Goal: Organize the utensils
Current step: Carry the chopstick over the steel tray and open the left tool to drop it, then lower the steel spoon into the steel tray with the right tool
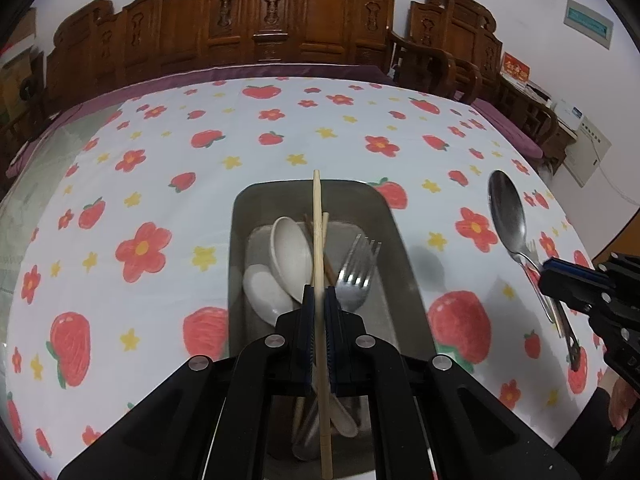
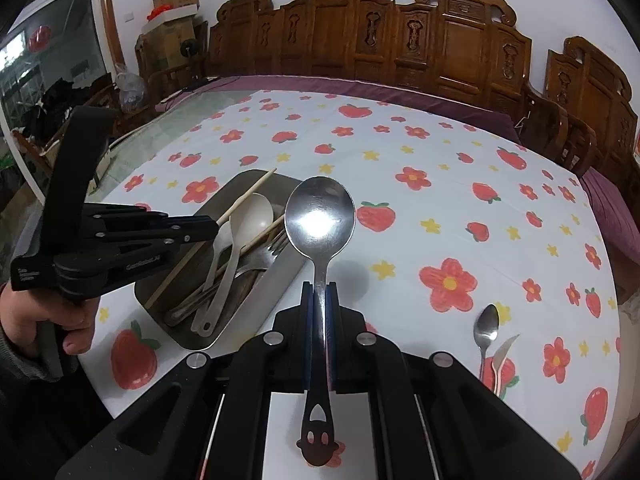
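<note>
Above a metal tray [image 1: 404, 248] on the strawberry-print tablecloth [image 1: 160, 152], our left gripper [image 1: 318, 300] is closed on a wooden chopstick [image 1: 317, 220]. In the tray lie two white ceramic spoons [image 1: 290, 256], a fork [image 1: 356, 276] and another chopstick. Right of the tray, our right gripper [image 2: 320, 292] clamps a large steel spoon [image 2: 320, 216] by its handle. Further right, a small spoon [image 2: 486, 326] rests on the cloth.

1. Tray [image 2: 280, 280] on tablecloth [image 2: 440, 208], left of centre.
2. In tray: two ladle spoons [image 1: 290, 256], fork [image 1: 356, 276], chopstick [image 1: 326, 240].
3. Small spoon [image 2: 486, 328] and another utensil [image 2: 502, 354] lie well right of tray.
4. Chairs [image 2: 400, 40] behind table.
</note>
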`<state>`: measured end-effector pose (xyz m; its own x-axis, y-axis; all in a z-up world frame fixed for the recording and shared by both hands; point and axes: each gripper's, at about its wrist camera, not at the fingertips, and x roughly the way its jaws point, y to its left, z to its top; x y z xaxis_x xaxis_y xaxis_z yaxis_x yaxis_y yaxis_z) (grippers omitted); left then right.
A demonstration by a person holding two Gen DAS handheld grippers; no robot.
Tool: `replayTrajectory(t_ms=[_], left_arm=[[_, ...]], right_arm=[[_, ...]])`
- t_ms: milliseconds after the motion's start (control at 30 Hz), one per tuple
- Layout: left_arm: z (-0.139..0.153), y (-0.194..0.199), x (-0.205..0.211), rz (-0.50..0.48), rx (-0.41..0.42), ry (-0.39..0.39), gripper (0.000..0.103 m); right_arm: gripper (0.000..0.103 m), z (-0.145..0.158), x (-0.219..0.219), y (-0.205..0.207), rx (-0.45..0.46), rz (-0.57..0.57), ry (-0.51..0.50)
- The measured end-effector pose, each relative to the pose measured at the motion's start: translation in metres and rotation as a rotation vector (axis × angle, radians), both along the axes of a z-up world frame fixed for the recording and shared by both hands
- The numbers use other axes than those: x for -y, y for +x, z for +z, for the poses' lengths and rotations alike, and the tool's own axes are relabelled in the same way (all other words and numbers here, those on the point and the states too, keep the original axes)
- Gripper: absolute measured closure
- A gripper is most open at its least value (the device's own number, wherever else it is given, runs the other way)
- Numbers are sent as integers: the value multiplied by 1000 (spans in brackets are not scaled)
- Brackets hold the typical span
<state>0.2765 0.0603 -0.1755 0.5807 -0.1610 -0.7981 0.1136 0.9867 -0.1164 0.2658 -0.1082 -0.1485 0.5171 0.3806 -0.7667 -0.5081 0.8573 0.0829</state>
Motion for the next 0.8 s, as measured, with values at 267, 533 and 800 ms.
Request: replayTrajectory(t_ms=[267, 533, 800], left_arm=[[-16, 5, -9, 16, -18, 10, 99], [-12, 0, -13, 9, 9, 18, 98], [5, -13, -22, 2, 63, 65, 97]], right_arm=[[95, 2, -6, -1, 1, 2, -15], [95, 6, -22, -2, 1, 19, -19], [95, 4, -41, 1, -11, 34, -3]])
